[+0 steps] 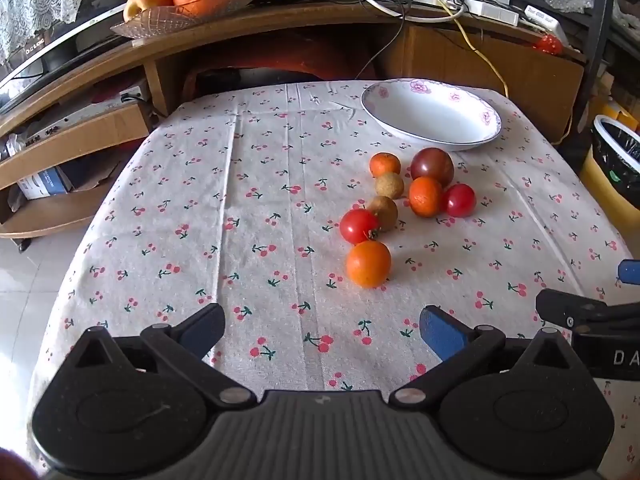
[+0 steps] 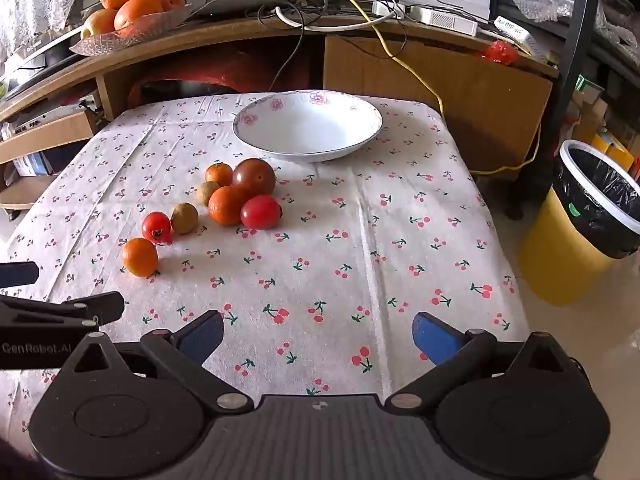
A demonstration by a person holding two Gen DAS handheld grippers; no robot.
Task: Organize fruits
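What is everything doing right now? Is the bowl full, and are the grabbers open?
White bowl: empty, upright on the tablecloth.
Fruits: eight, all loose on the cloth, none in the bowl.
Nearest orange: lying alone at the front, ungrasped.
Left hand-held gripper: open, holding nothing.
Right hand-held gripper: open, holding nothing.
Glass dish on the desk: filled with big oranges.
Bin: lined with a black bag.

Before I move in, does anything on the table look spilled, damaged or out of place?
Nothing spilled or damaged. The fruits lie loose in a cluster on the tablecloth, while the white bowl behind them sits upright and empty. Both grippers are open, holding nothing.
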